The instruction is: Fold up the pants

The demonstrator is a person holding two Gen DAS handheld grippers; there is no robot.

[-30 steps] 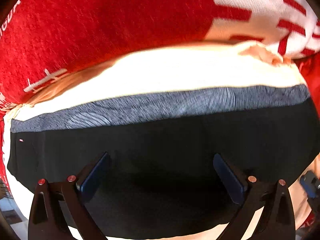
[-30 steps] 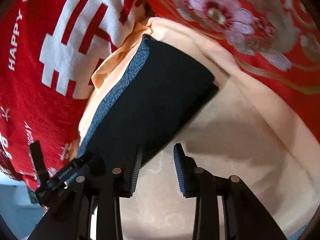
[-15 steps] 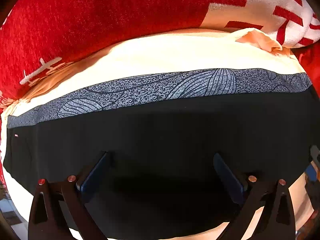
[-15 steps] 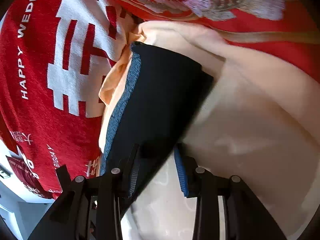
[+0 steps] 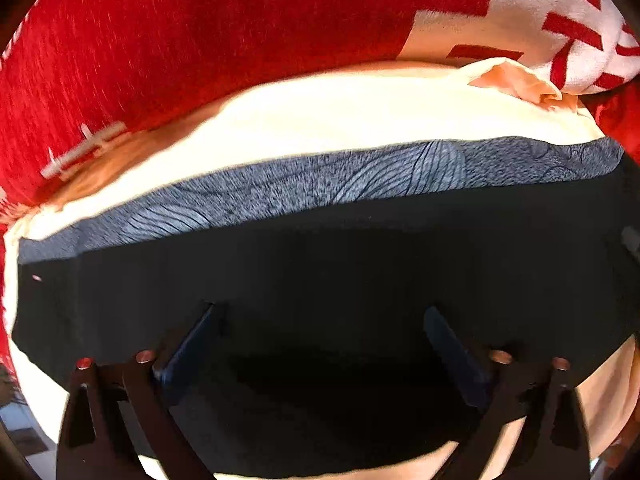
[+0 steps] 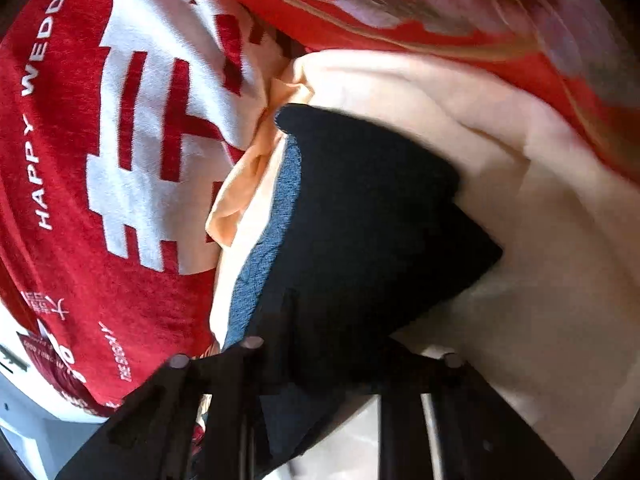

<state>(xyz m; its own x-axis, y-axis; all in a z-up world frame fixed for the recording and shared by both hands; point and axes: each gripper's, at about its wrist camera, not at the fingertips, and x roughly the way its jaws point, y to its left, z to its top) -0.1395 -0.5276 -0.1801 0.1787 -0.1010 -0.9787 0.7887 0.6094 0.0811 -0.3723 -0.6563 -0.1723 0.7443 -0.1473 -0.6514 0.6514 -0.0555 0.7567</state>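
Your left tongs are spread wide, both dark-blue pads hovering over the black pants with nothing between them. In that view the pants lie flat across the cream sheet, and a grey patterned band runs along their far edge from left to right. Beyond the sheet lies the red blanket with its white lettering, and a bit of peach cloth is bunched at the far right.

Your right tongs have black fabric draped over and between the fingers, so they look closed on the near edge of the pants, though the pads are buried in the cloth and you cannot see the contact itself. From that side the pants stretch away from you, with a corner jutting out to the right over the cream sheet and the grey band along their left edge. The red blanket lies to the left, and a red floral cover lies across the far side, blurred.
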